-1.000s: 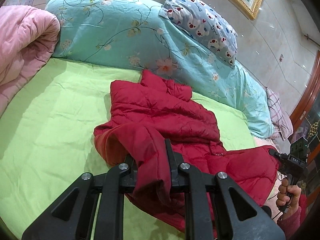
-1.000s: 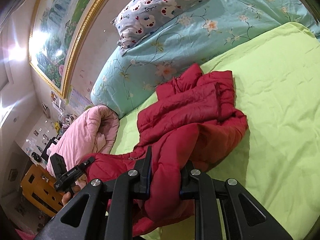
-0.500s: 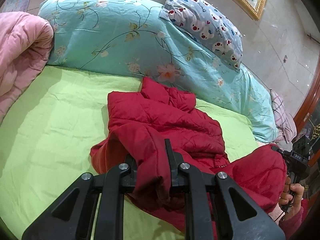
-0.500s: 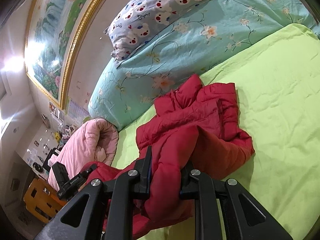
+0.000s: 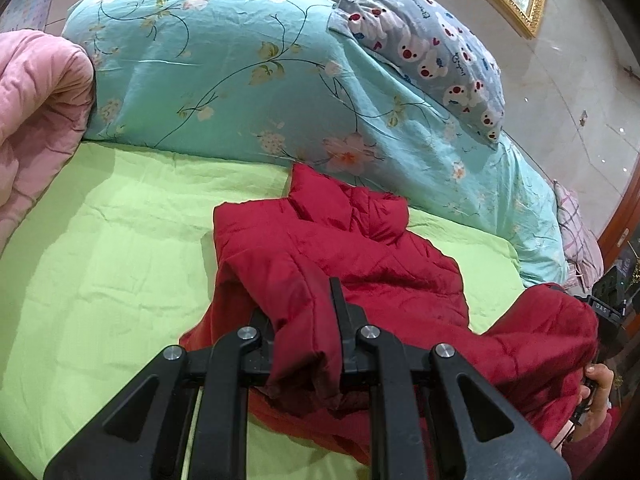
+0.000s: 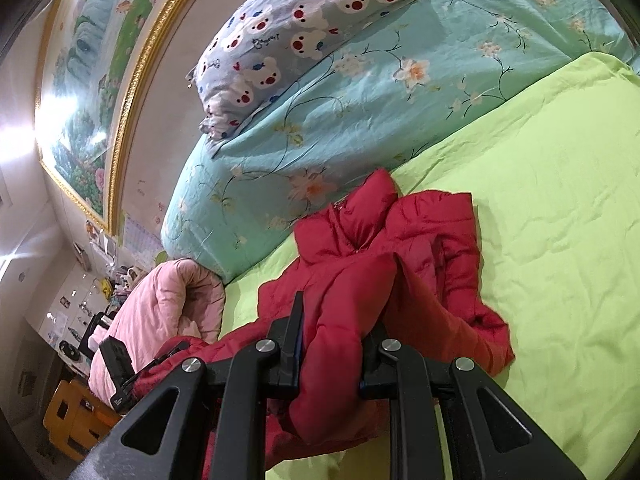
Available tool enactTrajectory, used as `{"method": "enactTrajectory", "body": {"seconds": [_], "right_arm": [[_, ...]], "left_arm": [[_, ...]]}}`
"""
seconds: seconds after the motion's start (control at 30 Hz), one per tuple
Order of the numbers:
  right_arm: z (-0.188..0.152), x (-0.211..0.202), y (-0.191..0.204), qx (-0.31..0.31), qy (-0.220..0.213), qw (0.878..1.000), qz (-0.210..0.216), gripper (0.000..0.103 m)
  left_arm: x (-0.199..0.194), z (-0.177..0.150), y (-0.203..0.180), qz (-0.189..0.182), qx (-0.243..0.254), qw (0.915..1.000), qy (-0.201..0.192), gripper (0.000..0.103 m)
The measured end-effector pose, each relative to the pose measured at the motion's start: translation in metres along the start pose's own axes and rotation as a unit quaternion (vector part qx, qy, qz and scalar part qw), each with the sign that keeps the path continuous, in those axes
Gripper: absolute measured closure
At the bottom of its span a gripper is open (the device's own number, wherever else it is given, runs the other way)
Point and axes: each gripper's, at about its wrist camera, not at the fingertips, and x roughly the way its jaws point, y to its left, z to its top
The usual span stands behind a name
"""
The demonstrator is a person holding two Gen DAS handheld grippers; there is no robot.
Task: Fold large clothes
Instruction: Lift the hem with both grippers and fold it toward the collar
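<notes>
A red quilted jacket (image 5: 360,256) lies crumpled on the green bedsheet (image 5: 100,248), its collar toward the teal duvet. My left gripper (image 5: 300,312) is shut on a bunched fold of the jacket's near edge and holds it above the sheet. My right gripper (image 6: 340,320) is shut on another fold of the jacket (image 6: 400,248), also lifted. The other gripper and the hand that holds it show at the right edge of the left wrist view (image 5: 608,320) and at the lower left of the right wrist view (image 6: 118,372).
A teal floral duvet (image 5: 240,72) lies rolled along the far side of the bed, with a bear-print pillow (image 5: 424,44) on it. A pink quilt (image 5: 36,112) is heaped at the left end. A gold-framed picture (image 6: 96,92) hangs on the wall. A wooden stool (image 6: 76,416) stands beside the bed.
Both grippers have moved forward toward the duvet with the jacket's edge, folding it over the body. The jacket now looks more bunched and closer.
</notes>
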Motion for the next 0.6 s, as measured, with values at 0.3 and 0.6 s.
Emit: {"method": "enactTrajectory", "body": {"seconds": [0.3,0.6], "right_arm": [[0.023,0.029,-0.013,0.015,-0.003,1.0,-0.014,0.085],[0.046,0.066,-0.032,0.038,-0.001,0.999,-0.027,0.085]], "left_arm": [[0.039,0.023,0.006,0.014,-0.003,0.9999,0.01,0.088],[0.082,0.046,0.015,0.026,-0.008,0.9993,0.024,0.088]]}}
